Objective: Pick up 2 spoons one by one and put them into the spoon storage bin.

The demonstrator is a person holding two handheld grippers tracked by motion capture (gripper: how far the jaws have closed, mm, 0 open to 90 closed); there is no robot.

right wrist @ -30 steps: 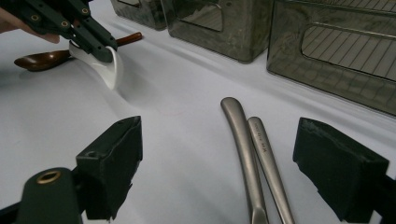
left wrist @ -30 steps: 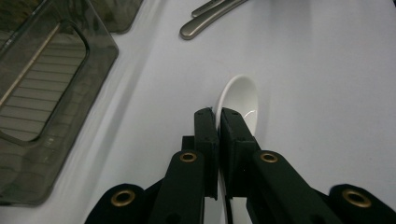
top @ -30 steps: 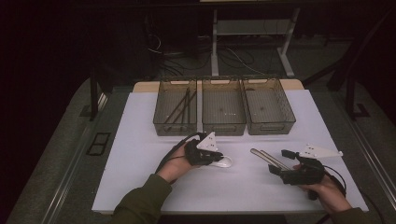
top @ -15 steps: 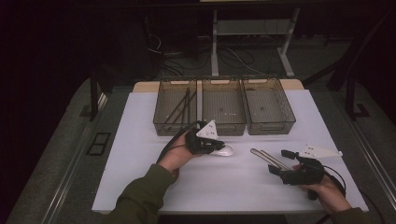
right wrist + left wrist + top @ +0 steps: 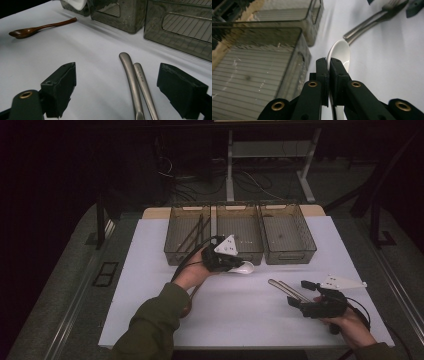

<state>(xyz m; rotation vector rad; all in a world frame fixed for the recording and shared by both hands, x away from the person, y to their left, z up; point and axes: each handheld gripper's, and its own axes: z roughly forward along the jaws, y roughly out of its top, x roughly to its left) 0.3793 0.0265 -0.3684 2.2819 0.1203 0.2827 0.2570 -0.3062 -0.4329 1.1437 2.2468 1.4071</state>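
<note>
My left gripper (image 5: 235, 266) is shut on the handle of a white ceramic spoon (image 5: 245, 267) and holds it above the white table, just in front of the middle tray (image 5: 254, 255). Along the left gripper's own jaws (image 5: 329, 62), the spoon's bowl (image 5: 340, 53) sticks out past the tips. My right gripper (image 5: 300, 294) rests open near the table's front right. Two metal utensil handles (image 5: 135, 82) lie side by side on the table between its jaws (image 5: 117, 82), untouched. The same two utensils (image 5: 284, 289) point away toward the trays.
Three smoky plastic trays stand in a row at the back: the left tray (image 5: 172, 254) holds dark sticks (image 5: 194, 235), and the right tray (image 5: 290, 256) stands beside the middle one. A brown wooden spoon (image 5: 37, 30) lies near the left forearm. The white table (image 5: 150, 270) ends close behind the trays.
The left gripper has lifted the white spoon and carried it away from the person toward the middle tray. The right gripper has stayed put.
</note>
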